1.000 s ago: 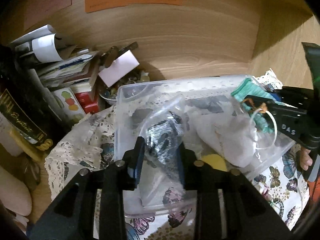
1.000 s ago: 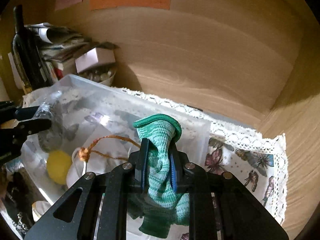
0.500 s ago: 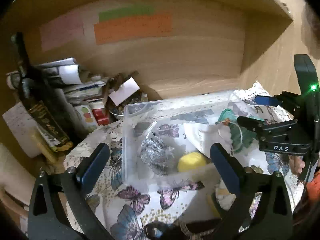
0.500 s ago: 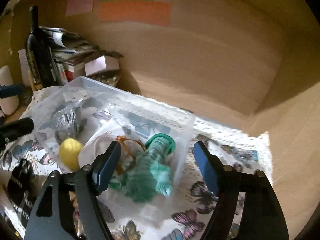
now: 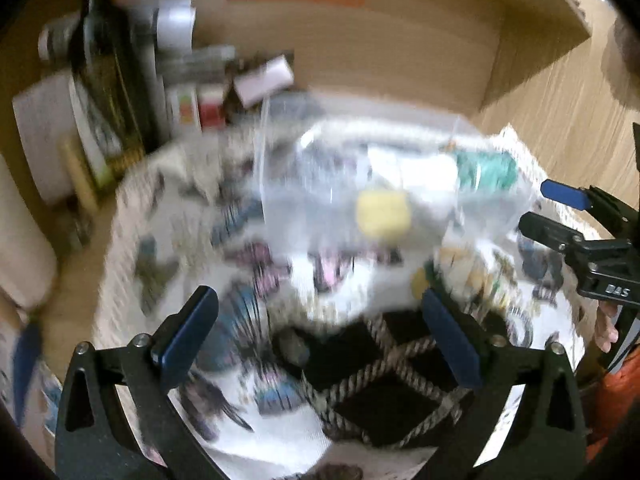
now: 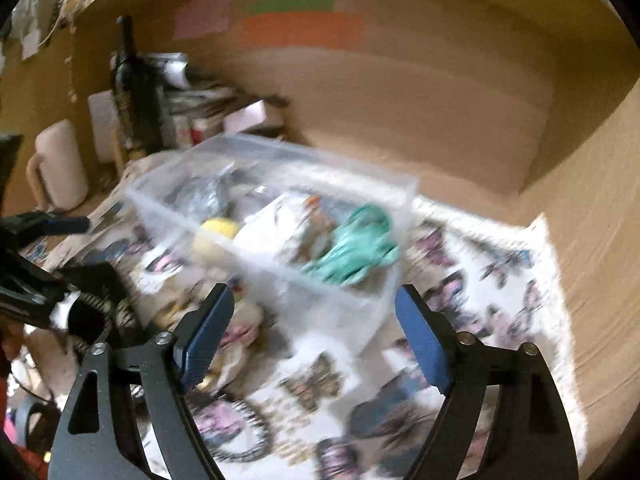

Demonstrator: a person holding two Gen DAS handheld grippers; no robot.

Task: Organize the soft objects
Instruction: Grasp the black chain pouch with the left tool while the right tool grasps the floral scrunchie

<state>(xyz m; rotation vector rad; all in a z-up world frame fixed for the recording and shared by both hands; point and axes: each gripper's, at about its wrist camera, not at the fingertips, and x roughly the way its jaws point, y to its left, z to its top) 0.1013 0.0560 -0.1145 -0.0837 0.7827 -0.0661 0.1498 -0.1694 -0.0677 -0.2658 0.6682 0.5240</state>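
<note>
- On the butterfly-print cloth (image 6: 472, 276) in front of me, the clear plastic bin (image 6: 344, 300) is holding what I am sorting: a green knitted piece (image 6: 356, 244) at its right end, a yellow soft ball (image 6: 216, 230) near the middle, a dark crinkled bag (image 6: 200, 194) at the left, and a white pouch (image 6: 276, 224) between ball and knit.
- My left tool (image 5: 320, 336) is hanging wide apart and gripping nothing; below it a black item with a striped cord lattice (image 5: 384, 384) is lying on the cloth, outside the bin.
- My right tool (image 6: 312, 340) is likewise spread wide and carrying nothing, hovering just in front of the bin's near wall.
- I am judging that lattice item to be the next soft thing to collect, though blur is hiding what it really is.
- To do this well, I am planning to slow down first, since both views are smeared; then come straight down, pinch a thick fold and not one cord, and lift clear of the cloth so the lace edge is not dragged along.
- The bin is light and could slide, so I am thinking of releasing low and gently.
- The worktop (image 6: 600, 208) is light wood, walled in wood behind and at the right.
- A dark bottle (image 6: 130, 80), stacked papers (image 6: 200, 100) and a pale mug (image 6: 60, 164) are crowding the left corner; coloured notes (image 6: 300, 30) are stuck on the back wall.
</note>
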